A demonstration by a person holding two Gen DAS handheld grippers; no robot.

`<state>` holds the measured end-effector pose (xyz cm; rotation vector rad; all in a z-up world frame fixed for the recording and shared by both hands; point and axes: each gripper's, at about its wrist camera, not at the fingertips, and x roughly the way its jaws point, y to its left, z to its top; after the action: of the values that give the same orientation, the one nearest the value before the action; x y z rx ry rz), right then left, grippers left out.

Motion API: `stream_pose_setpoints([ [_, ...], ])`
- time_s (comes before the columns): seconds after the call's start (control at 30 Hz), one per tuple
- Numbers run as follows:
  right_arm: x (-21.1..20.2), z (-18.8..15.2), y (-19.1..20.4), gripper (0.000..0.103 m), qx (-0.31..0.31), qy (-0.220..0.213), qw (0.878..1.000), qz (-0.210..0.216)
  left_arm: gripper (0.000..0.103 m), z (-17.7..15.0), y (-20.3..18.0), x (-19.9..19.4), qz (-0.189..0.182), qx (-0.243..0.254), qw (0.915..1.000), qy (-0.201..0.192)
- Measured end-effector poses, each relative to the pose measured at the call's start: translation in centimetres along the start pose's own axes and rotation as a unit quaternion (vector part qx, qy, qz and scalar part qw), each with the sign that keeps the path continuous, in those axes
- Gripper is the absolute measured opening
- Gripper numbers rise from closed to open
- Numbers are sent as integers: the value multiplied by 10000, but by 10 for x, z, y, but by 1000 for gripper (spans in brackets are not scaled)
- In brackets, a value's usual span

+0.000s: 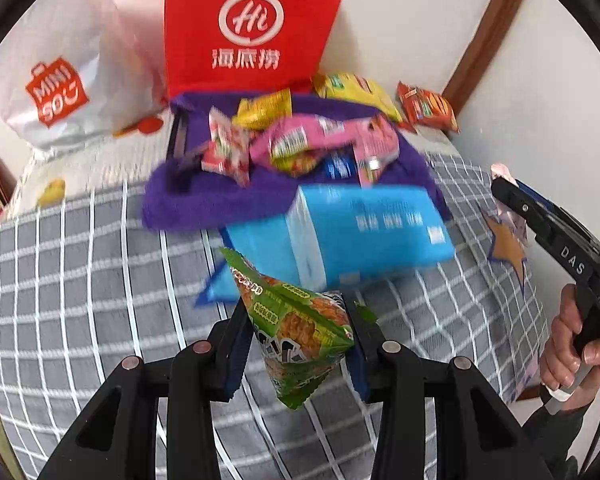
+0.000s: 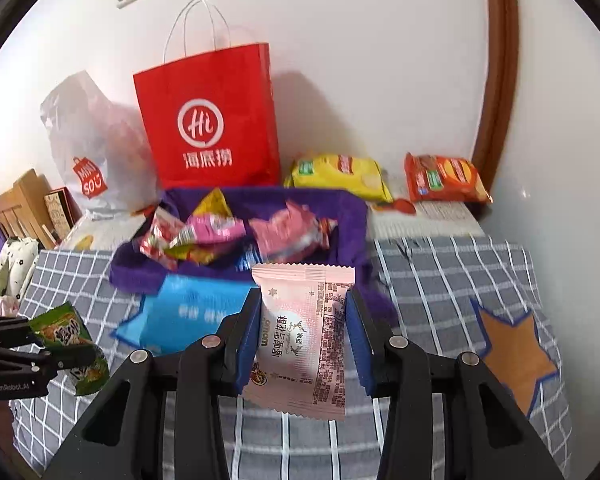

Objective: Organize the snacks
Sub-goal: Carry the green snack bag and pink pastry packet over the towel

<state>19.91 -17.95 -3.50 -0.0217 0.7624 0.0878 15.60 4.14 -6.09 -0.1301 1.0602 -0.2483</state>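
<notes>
Two grippers each held a snack above the grey checked bedspread (image 2: 440, 264). The left gripper (image 1: 298, 330) pinched a green crinkled snack packet (image 1: 296, 328) between its blue pads, while the right gripper (image 2: 302, 328) clamped a pale pink foil sachet (image 2: 300, 340). Beyond them, a purple fabric bin (image 2: 340, 204) held mixed wrapped snacks, with a light blue plastic pack (image 1: 364, 228) leaning against its front. A red paper bag (image 2: 212, 120) stood behind.

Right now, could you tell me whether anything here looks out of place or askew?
Mostly the loose snack packets jumbled in the purple cloth bin, and the blue pack tilted against its front edge. The yellow bag and orange bag lie outside, by the wall.
</notes>
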Motion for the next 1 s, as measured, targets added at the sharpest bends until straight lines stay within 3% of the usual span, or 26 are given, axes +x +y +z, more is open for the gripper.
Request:
stream_pose_setpoints([
  [0.57,77,92,-8,41,-75,-85,9999,42,39,110,23,27,181,-82,9994,-274],
  [0.83,109,126,-6,41,138,-110,9991,392,39,147,26,41,31,-210,9991,-380],
  [1.0,140,119,0,41,248,8,9967,774,39,156,26,56,70,-256,9990,-363],
])
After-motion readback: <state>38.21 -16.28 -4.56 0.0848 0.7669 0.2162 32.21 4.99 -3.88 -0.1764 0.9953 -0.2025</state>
